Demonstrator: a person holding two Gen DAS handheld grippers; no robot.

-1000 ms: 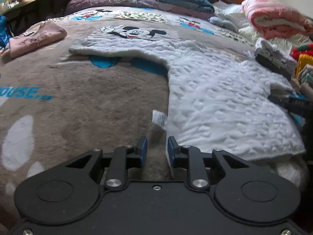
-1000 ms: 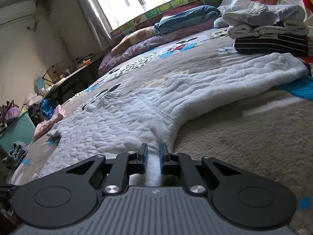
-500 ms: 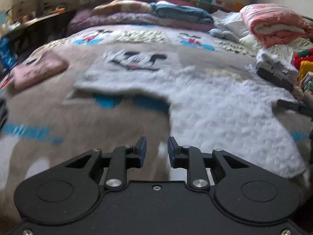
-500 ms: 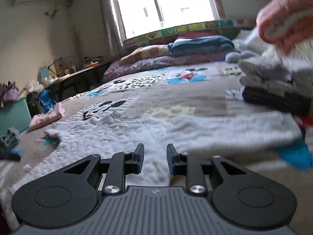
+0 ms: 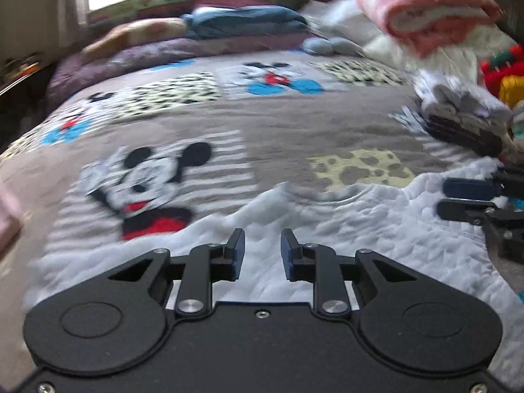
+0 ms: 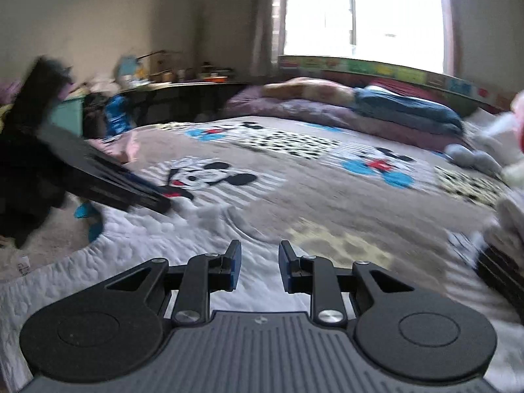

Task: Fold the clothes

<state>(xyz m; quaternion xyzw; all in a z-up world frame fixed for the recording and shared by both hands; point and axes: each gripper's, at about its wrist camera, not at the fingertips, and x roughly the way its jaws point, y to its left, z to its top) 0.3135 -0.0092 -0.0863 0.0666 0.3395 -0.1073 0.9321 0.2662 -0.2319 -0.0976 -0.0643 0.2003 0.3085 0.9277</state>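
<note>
Fabric fills the ground under both my tools: a white quilted garment [image 5: 376,229] lies spread flat on the cartoon-print blanket [image 5: 278,137], its near part directly beneath my left gripper [image 5: 259,250] and my right gripper [image 6: 257,267]; its far edge with the curved neckline sits just ahead of the fingertips; its width runs crosswise, from left to right of me; both grippers stand with jaws apart, holding nothing; each hovers about equally near that edge, so either could take a side; motion blur hides finer folds.
</note>
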